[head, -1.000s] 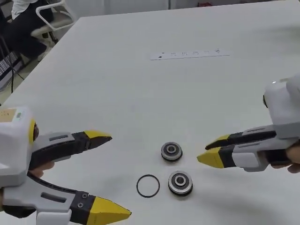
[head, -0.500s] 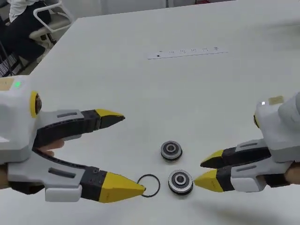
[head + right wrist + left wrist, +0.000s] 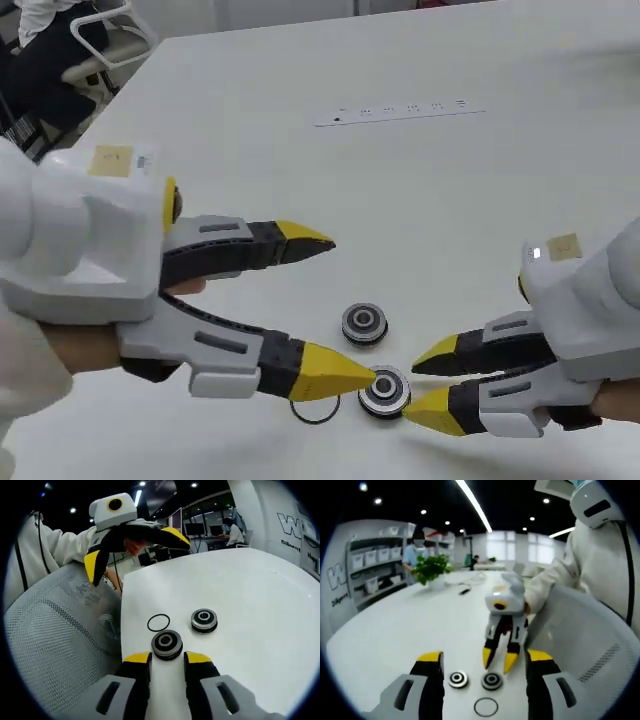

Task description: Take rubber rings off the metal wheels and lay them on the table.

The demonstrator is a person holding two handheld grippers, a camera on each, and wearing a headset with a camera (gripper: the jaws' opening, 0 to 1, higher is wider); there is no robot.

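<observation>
Both grippers have closed in on the wheels. Spread wide, the left gripper (image 3: pixel 352 310) frames the far wheel (image 3: pixel 364 323) between its tips. The right gripper (image 3: pixel 412 388), jaws narrowly parted, has the near wheel (image 3: pixel 385 392) just ahead of its tips. One rubber ring (image 3: pixel 315 410) lies by the left gripper's lower jaw, and bare table (image 3: pixel 450 200) runs wide beyond.
</observation>
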